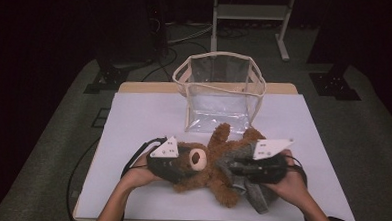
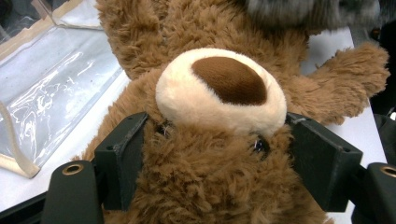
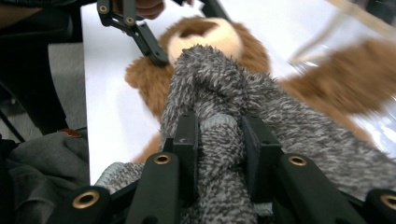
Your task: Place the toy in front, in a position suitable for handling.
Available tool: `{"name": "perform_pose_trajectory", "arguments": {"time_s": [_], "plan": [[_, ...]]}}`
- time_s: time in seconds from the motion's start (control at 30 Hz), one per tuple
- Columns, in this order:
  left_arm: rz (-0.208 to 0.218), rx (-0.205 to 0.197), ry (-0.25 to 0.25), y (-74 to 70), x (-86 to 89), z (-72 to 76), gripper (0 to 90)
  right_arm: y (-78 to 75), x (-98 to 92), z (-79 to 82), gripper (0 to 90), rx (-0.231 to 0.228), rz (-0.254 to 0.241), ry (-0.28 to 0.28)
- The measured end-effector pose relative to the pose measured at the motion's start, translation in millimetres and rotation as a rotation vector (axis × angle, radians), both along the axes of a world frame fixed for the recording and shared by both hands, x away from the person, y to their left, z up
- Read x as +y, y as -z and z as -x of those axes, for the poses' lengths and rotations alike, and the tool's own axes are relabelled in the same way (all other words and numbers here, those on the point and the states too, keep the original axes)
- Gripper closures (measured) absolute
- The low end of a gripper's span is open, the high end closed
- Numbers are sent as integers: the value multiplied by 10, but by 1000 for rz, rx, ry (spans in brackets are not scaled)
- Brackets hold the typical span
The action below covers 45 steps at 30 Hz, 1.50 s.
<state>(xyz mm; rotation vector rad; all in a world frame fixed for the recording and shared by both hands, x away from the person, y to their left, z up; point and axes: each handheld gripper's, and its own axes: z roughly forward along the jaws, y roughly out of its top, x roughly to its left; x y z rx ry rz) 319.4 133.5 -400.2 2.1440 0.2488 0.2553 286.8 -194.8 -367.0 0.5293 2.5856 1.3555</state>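
Note:
A brown teddy bear (image 1: pixel 197 165) lies on its back on the white table (image 1: pixel 143 118), head toward the left. My left gripper (image 1: pixel 184 162) is shut on the bear's head; in the left gripper view its jaws press into the fur on both sides just below the cream snout (image 2: pixel 219 93). A grey knitted garment (image 1: pixel 225 162) is bunched around the bear's body. My right gripper (image 1: pixel 234 168) is shut on a fold of this grey knit (image 3: pixel 280 112), which is pinched between the jaws in the right gripper view (image 3: pixel 219 135). The left gripper (image 3: pixel 140 32) also appears beside the bear's head (image 3: pixel 205 37) there.
A clear plastic bag (image 1: pixel 220 86) with cream trim stands open at the back of the table, just behind the bear's raised paw; its wall (image 2: pixel 46 102) is close on the left. A grey cloth (image 3: pixel 42 168) lies off the table edge. A metal stand (image 1: pixel 250 18) is behind.

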Motion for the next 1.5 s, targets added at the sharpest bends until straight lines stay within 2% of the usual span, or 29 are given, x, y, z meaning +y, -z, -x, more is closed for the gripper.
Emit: {"name": "perform_pose_trajectory", "arguments": {"time_s": [0.07, 0.1, 0.13, 0.17, 0.2, 0.3, 0.33, 0.4, 0.5, 0.53, 0.6, 0.63, 0.67, 0.73, 0.8, 0.83, 0.87, 0.93, 1.0, 1.07, 1.1, 1.27, 1.3, 1.37, 1.4, 1.47, 1.5], "plan": [[0, 0, 1, 0, 0, 0, 245, 29, -192, 40, 690, 11, -20, 38], [-2, -1, 2, -2, -2, 0, 245, 90, -367, 72, 689, 35, -38, 78], [-4, -2, 3, -4, -4, 1, 245, 129, -451, 80, 688, 53, -50, 91], [-4, -2, 3, -4, -4, 1, 245, 129, -451, 80, 688, 53, -50, 91], [-5, -3, 3, -6, -7, 4, 245, 208, -609, 99, 688, 88, -71, 127], [-11, -5, 5, -11, -10, 8, 245, 243, -711, 106, 688, 100, -71, 153], [-12, -5, 6, -13, -12, 8, 244, 254, -795, 98, 688, 103, -84, 175], [-13, -2, 6, -13, -15, 5, 245, 225, -821, 69, 688, 105, -102, 185], [-13, -2, 8, -11, -12, 5, 245, 175, -792, 12, 688, 98, -116, 181], [-16, -7, 13, -11, -12, 14, 245, 127, -724, -83, 688, 83, -114, 176], [-22, -14, 20, -13, -9, 18, 245, 88, -655, -215, 688, 87, -124, 163], [-22, -14, 20, -13, -9, 18, 245, 88, -655, -215, 688, 87, -124, 163], [-18, -14, 23, -9, -5, 21, 245, 47, -587, -359, 686, 84, -123, 162], [-13, -12, 22, -6, 0, 19, 244, 27, -552, -511, 686, 84, -134, 173], [-13, -13, 22, -8, 1, 17, 243, 51, -544, -631, 686, 98, -144, 196], [-13, -13, 22, -8, 1, 17, 241, 51, -544, -631, 686, 98, -144, 196], [-15, -14, 22, -11, -1, 15, 233, 153, -521, -695, 685, 132, -133, 202], [-16, -22, 12, -23, -31, 23, 192, 245, -486, -674, 685, 143, -128, 197], [-22, -23, 7, -32, -54, 25, 153, 263, -489, -632, 685, 152, -136, 203], [-21, -27, 6, -49, -107, 36, 140, 249, -499, -593, 686, 147, -145, 191], [-26, -42, 5, -59, -155, 44, 134, 249, -494, -572, 686, 149, -147, 189], [-26, -51, -2, -33, -213, 37, 125, 241, -482, -505, 689, 160, -153, 179], [-24, -62, 15, -34, -202, 40, 191, 226, -469, -469, 692, 165, -152, 170], [-27, -74, 11, -49, -190, 39, 267, 217, -457, -450, 694, 166, -152, 161], [-38, -78, -9, -75, -170, 27, 267, 204, -441, -429, 696, 168, -150, 155], [-45, -68, -17, -91, -94, -10, 296, 170, -361, -376, 699, 172, -153, 113], [-45, -68, -17, -91, -94, -10, 298, 170, -361, -376, 699, 172, -153, 113]]}}
